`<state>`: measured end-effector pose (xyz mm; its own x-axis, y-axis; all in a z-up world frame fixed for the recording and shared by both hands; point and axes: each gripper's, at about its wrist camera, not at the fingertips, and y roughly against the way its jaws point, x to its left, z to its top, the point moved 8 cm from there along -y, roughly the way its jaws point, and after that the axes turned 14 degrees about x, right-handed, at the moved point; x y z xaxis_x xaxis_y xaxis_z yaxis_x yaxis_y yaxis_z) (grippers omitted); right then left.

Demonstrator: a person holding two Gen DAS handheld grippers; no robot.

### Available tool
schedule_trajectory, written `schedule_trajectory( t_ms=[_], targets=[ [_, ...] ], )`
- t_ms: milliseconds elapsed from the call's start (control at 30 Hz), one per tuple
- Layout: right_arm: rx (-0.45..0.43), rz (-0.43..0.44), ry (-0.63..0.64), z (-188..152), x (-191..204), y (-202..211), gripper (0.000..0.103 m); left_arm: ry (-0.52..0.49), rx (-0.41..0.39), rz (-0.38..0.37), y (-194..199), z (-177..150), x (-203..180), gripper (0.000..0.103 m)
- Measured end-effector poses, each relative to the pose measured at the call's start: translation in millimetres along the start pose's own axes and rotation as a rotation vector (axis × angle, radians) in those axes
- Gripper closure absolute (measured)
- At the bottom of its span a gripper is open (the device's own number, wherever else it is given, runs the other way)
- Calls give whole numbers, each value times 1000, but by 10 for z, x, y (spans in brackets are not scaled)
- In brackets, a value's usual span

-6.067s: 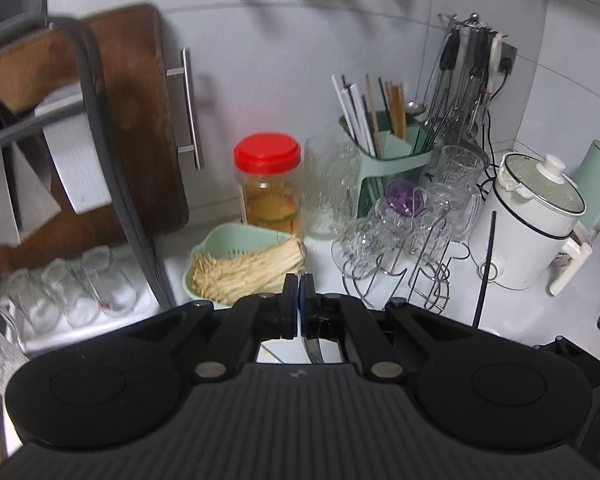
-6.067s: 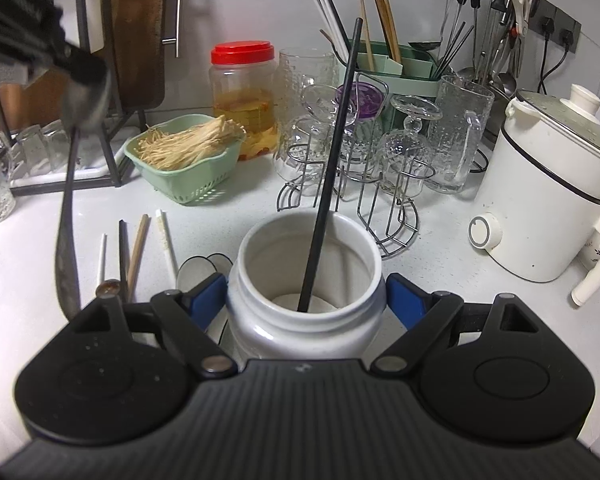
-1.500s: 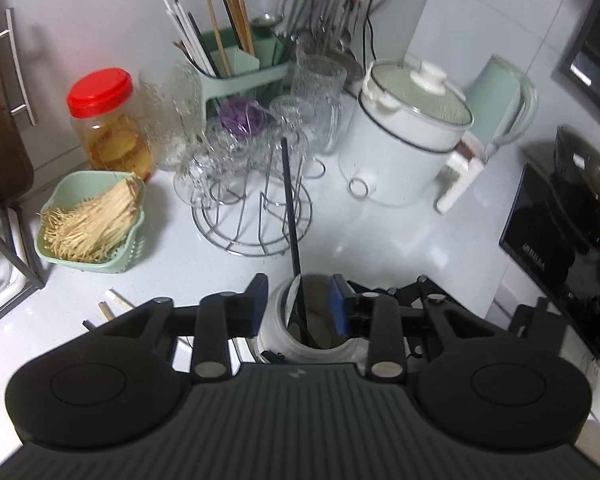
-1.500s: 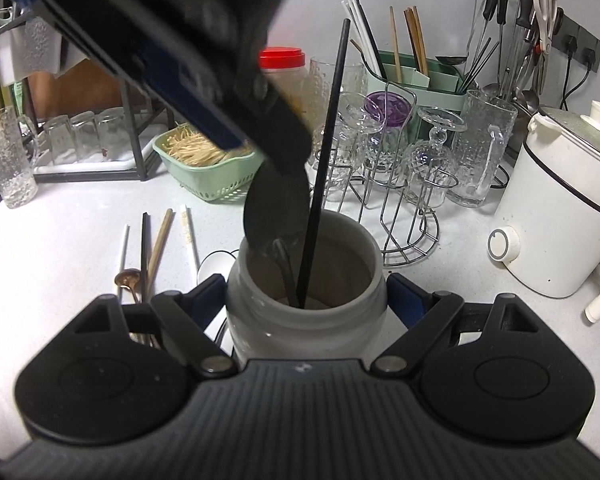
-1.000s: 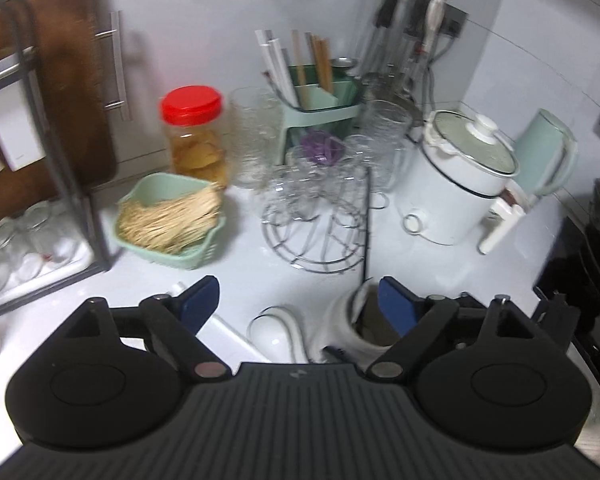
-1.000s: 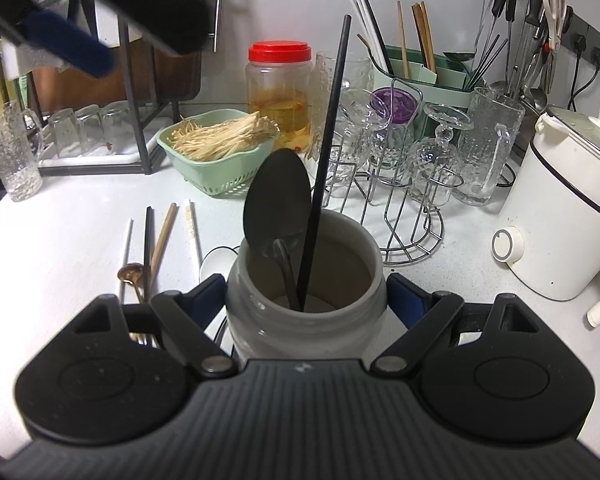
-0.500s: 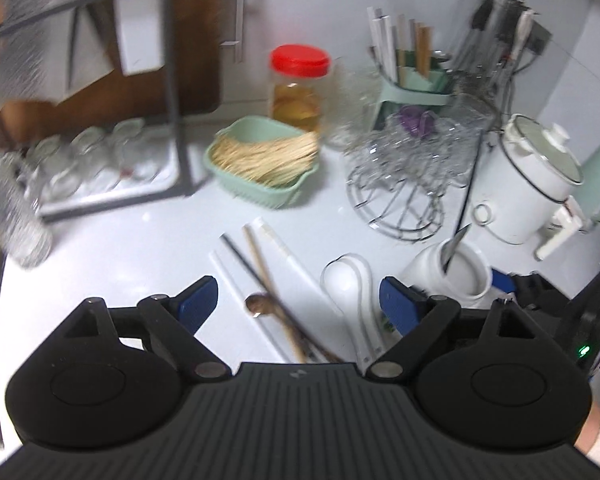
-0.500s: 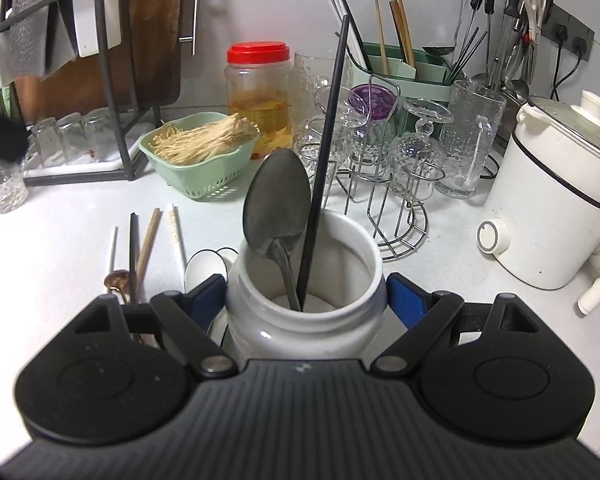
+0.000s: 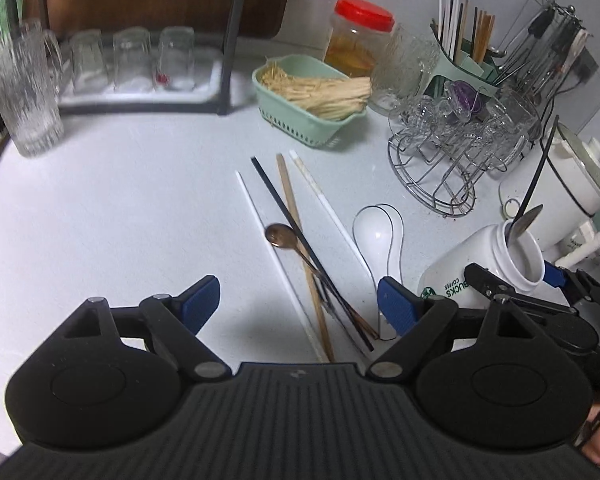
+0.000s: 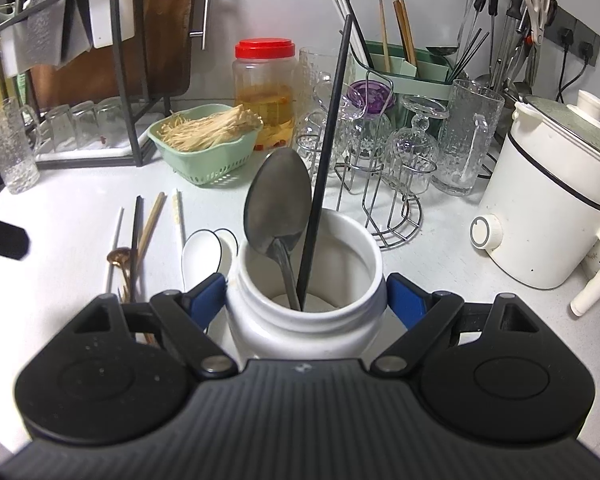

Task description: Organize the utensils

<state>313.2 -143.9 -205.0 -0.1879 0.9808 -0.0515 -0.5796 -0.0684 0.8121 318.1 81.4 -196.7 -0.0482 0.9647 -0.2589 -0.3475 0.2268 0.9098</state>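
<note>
My right gripper (image 10: 306,298) is shut on a white jar (image 10: 300,336), which leans a little in the left wrist view (image 9: 480,264). A metal spoon (image 10: 278,204) and a black chopstick (image 10: 328,152) stand in the jar. Loose on the counter lie a white chopstick (image 9: 268,240), a black one (image 9: 296,232), a wooden one (image 9: 296,220), a small copper spoon (image 9: 278,236) and a white ceramic spoon (image 9: 376,232). My left gripper (image 9: 300,300) hovers over their near ends. Its jaws are wide and closing slightly, and the pads touch nothing.
A green basket of enoki mushrooms (image 9: 312,96), a red-lidded jar (image 10: 266,92) and a wire rack of glasses (image 9: 452,148) stand behind the utensils. A white cooker (image 10: 552,208) is at the right. A tall glass (image 9: 24,92) and a dish rack (image 9: 140,80) are at the left.
The metal spoon my left gripper carried now stands in the jar. That gripper opened, swung left away from the jar and sank over the loose utensils. The right gripper kept still.
</note>
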Motion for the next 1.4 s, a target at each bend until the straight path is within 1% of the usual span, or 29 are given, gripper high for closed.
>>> schedule_trajectory(
  t_ms=[67, 200, 367, 533, 767, 800, 867, 900, 1000, 1200, 1267, 1333, 1400],
  targets=[
    [6, 11, 15, 2, -16, -4, 14, 13, 5, -7, -97, 18, -11, 19],
    [6, 28, 44, -3, -43, -1, 14, 5, -8, -17, -256, 87, -97, 29],
    [4, 49, 71, -32, -81, 17, 14, -7, -24, -32, -510, 251, -267, 29],
    [11, 63, 89, -95, -143, 63, 14, -55, -23, -33, -811, 428, -518, 29],
    [1, 80, 106, -157, -195, 106, 14, -120, -24, 6, -1138, 595, -772, 29],
    [-2, 83, 107, -164, -200, 110, 14, -118, -28, 8, -1166, 613, -789, 30],
    [-10, 89, 112, -181, -208, 117, 14, -111, -24, 6, -1228, 646, -817, 36],
    [-13, 91, 114, -179, -211, 116, 14, -108, -20, 14, -1263, 661, -821, 40],
    [-17, 94, 115, -176, -211, 118, 14, -98, -8, 47, -1352, 691, -808, 47],
    [-26, 98, 115, -178, -211, 120, 14, -90, -2, 75, -1426, 693, -798, 49],
    [-27, 97, 116, -179, -211, 115, 14, -87, -4, 92, -1423, 693, -795, 55],
    [-29, 98, 116, -179, -210, 118, 14, -91, -6, 111, -1404, 693, -794, 56],
    [-31, 98, 117, -181, -209, 118, 14, -87, -11, 110, -1374, 692, -794, 56]
  ],
)
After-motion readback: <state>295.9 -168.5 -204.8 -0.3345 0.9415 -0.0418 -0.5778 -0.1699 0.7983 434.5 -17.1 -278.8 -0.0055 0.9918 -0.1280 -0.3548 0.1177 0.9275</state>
